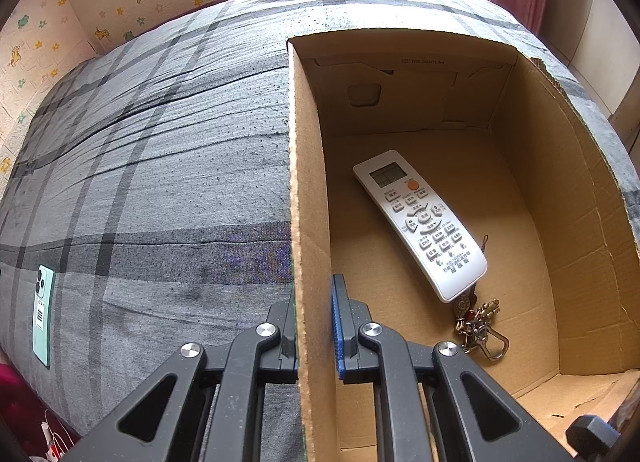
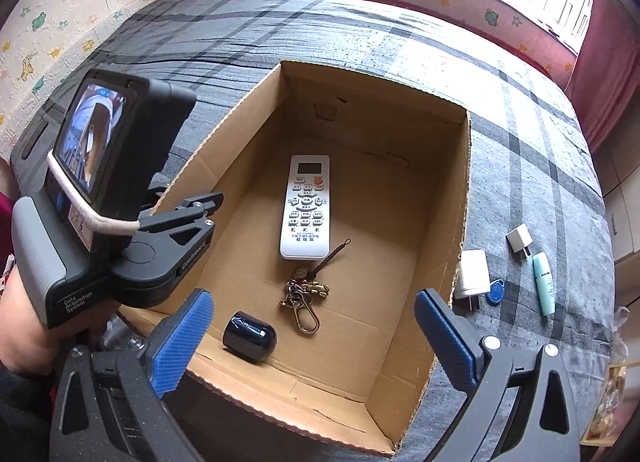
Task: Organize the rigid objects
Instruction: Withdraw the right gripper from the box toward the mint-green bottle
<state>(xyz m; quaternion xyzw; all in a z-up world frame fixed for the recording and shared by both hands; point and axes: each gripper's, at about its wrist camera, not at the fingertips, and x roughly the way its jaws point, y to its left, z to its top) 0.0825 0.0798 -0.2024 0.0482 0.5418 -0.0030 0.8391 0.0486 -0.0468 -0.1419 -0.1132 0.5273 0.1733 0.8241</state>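
Observation:
An open cardboard box [image 2: 452, 198] sits on a grey plaid bed. Inside lie a white remote [image 2: 306, 207], a brass key bunch [image 2: 306, 296] and a small dark rounded object [image 2: 250, 336]. The remote [image 1: 420, 222] and keys [image 1: 478, 326] also show in the left wrist view. My left gripper [image 1: 314, 326] is shut on the box's left wall [image 1: 304, 190], one finger inside and one outside. My right gripper [image 2: 316, 336] is open and empty, above the box's near end. My left gripper also shows in the right wrist view [image 2: 200, 208].
On the bed right of the box lie two white chargers [image 2: 474, 274] [image 2: 520, 240], a blue key fob [image 2: 496, 290] and a mint tube [image 2: 545, 282]. A mint phone [image 1: 43, 314] lies at the bed's left edge. Walls and a window lie behind.

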